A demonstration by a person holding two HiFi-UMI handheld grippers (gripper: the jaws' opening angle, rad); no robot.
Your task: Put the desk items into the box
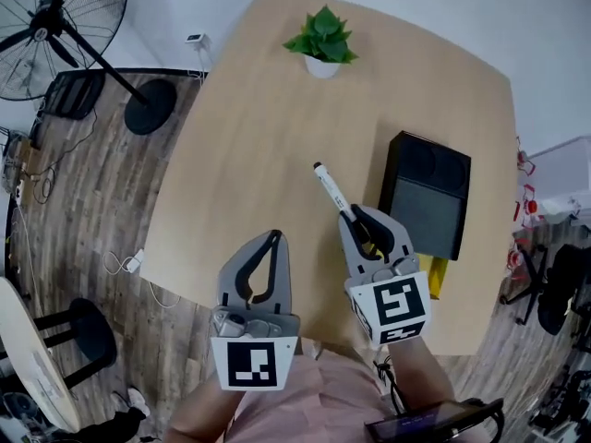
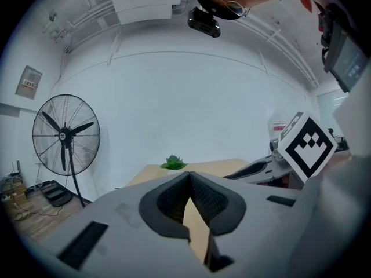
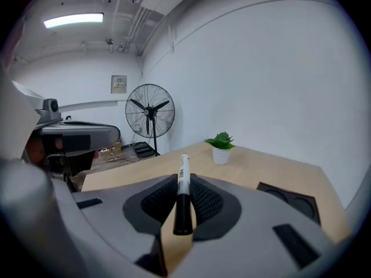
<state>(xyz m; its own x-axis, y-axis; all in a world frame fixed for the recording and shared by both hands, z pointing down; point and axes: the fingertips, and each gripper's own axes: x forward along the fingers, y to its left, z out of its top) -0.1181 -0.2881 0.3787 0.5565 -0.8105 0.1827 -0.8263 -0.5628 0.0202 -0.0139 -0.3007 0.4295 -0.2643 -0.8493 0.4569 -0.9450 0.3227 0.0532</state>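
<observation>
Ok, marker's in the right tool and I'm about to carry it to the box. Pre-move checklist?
1. Marker clamped in right tool: ok.
2. Left tool shut, empty, apart from the right one: ok.
3. Table between marker and black box free of clutter: ok.
4. Box compartment open to take it: cannot tell.
5. Plant far from the route: ok.

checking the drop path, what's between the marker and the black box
Only bare tabletop lies between the marker and the black box; the head view shows it.
</observation>
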